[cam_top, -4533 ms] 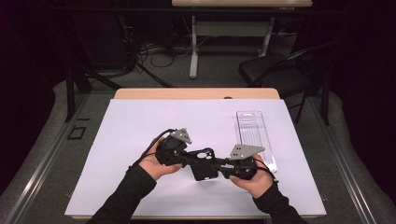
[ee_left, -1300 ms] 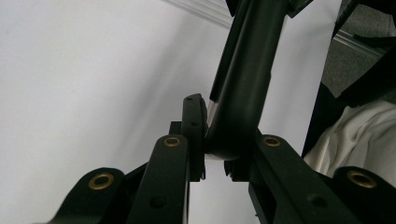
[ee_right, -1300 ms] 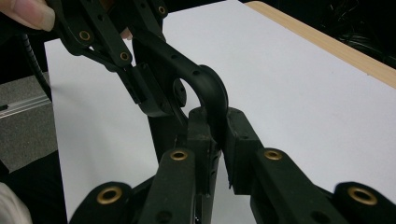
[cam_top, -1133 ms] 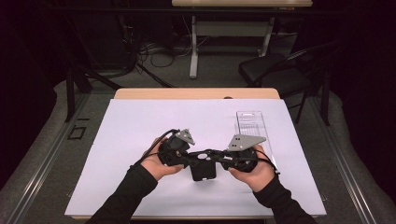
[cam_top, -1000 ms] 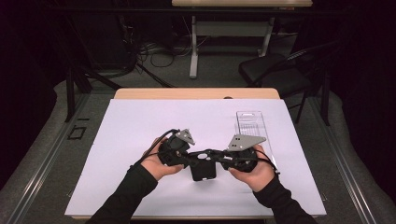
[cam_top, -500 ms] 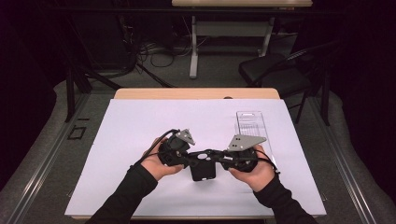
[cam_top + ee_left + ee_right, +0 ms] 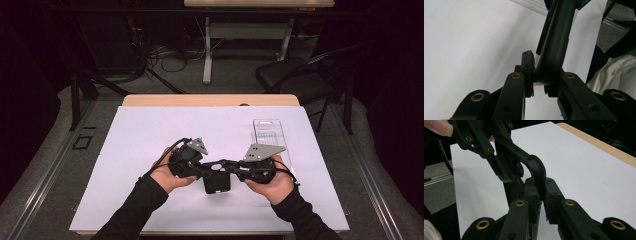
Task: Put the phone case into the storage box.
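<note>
High view: clear plastic tray (image 7: 270,134) beside right claw (image 7: 239,171).

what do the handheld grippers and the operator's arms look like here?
Both are matte black: the left gripper and right gripper each carry a grey three-cornered plate with small holes on top. Jaw links have brass-coloured bushings at the pivots. A black cable loops from the left one. The person wears black long sleeves, hands bare.
</note>
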`<action>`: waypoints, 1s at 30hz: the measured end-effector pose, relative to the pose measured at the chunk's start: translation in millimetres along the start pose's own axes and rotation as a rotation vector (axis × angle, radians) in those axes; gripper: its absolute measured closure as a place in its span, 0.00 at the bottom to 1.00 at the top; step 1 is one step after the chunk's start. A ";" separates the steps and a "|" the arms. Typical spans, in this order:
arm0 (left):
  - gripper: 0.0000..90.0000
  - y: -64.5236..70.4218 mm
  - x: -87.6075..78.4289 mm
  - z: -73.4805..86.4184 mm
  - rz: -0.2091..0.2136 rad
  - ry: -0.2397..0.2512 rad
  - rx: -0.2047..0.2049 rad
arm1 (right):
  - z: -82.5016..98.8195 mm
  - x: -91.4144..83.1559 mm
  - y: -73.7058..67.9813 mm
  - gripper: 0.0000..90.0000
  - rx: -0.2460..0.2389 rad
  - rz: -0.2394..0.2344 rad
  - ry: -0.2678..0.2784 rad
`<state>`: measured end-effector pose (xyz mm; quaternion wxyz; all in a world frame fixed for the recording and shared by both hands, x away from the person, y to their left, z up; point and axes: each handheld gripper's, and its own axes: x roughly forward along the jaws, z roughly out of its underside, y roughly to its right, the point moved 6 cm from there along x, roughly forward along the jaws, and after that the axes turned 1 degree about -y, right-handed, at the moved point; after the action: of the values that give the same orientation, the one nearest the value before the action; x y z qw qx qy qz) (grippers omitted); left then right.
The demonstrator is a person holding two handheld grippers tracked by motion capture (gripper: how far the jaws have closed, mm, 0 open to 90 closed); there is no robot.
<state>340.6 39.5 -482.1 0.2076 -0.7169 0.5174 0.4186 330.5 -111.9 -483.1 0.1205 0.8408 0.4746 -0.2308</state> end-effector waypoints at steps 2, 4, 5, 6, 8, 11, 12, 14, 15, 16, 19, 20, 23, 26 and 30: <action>0.90 -0.6 -0.3 -0.3 0.002 0.001 -0.001 | -0.8 0.2 0.6 0.92 -0.003 0.002 0.000; 0.90 -1.4 -0.7 -0.6 0.000 0.003 -0.001 | -2.0 0.6 1.0 0.92 -0.004 0.001 -0.003; 0.90 -1.7 -0.9 -0.6 0.001 0.004 -0.002 | -2.4 0.9 1.2 0.92 -0.006 0.002 -0.001; 0.90 -2.0 -1.2 -0.8 0.001 0.006 -0.004 | -2.8 0.9 1.5 0.92 -0.007 0.003 -0.002; 0.90 -2.9 -2.3 -1.6 0.002 0.011 -0.004 | -3.5 0.9 2.0 0.92 -0.007 -0.001 -0.002; 0.86 -4.0 -4.6 -3.9 0.010 0.032 -0.008 | -5.4 0.2 3.8 0.92 0.000 -0.004 0.010; 0.84 -4.1 -4.9 -4.5 0.011 0.039 -0.009 | -6.0 -0.3 4.5 0.92 0.000 -0.002 0.013; 0.81 -5.1 -5.6 -5.5 0.008 0.052 -0.015 | -7.1 -1.2 5.1 0.92 -0.002 0.001 0.015; 0.78 -6.0 -5.9 -6.0 0.010 0.060 -0.023 | -7.5 -1.8 5.5 0.92 -0.006 0.003 0.012; 0.77 -6.0 -6.0 -6.3 0.014 0.067 -0.030 | -7.8 -2.2 6.3 0.92 -0.011 0.007 0.012; 0.70 -6.9 -5.6 -7.0 0.012 0.094 -0.038 | -7.5 -3.2 8.2 0.92 -0.009 0.010 0.013; 0.67 -6.9 -5.4 -6.9 0.013 0.102 -0.046 | -7.4 -3.8 9.0 0.92 -0.009 0.011 0.013; 0.63 -7.4 -5.8 -6.2 0.021 0.117 -0.057 | -7.0 -6.3 11.6 0.92 -0.007 0.022 0.011; 0.59 -7.7 -6.4 -4.9 0.023 0.123 -0.069 | -7.8 -8.7 13.8 0.92 -0.008 0.030 0.014; 0.54 -9.3 -10.1 -3.2 -0.004 0.136 -0.072 | -9.3 -12.3 15.7 0.92 -0.009 0.042 0.015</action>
<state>349.2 46.4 -473.4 0.1471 -0.7517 0.5134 0.3870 341.0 -125.3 -469.2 0.1255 0.8517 0.4590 -0.2196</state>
